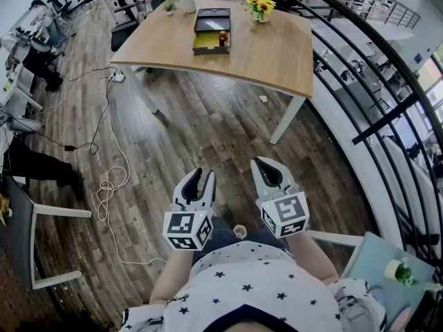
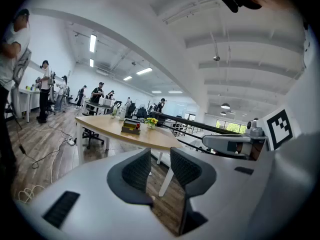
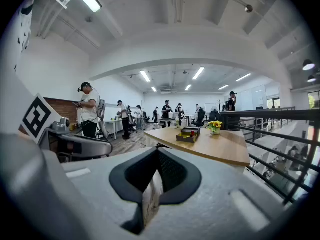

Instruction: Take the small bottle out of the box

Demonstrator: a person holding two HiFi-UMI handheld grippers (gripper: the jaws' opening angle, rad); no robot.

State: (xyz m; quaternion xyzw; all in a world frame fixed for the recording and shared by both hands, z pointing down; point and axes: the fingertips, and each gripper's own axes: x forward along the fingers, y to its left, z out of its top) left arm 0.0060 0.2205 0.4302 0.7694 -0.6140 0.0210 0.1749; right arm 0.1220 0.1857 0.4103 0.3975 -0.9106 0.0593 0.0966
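A dark open box (image 1: pixel 211 30) with a yellow-green inside lies on the far wooden table (image 1: pixel 277 54). A small red bottle (image 1: pixel 222 39) stands in it. Both grippers hang close to my body, over the wooden floor and well short of the table. The left gripper (image 1: pixel 201 177) has a narrow gap between its fingers and holds nothing. The right gripper (image 1: pixel 266 163) is shut and empty. The left gripper view shows its own jaws (image 2: pixel 160 154) apart, with the box (image 2: pixel 131 127) far off. In the right gripper view the jaws (image 3: pixel 157 151) meet, and the box (image 3: pixel 189 133) is distant.
A vase of yellow flowers (image 1: pixel 257 7) and clear bottles (image 1: pixel 187 2) stand at the table's far edge. Loose cables (image 1: pixel 104 185) trail over the floor at left, near a grey chair (image 1: pixel 28 234). A black railing (image 1: pixel 387 102) runs along the right. People stand at desks (image 3: pixel 90 109) far off.
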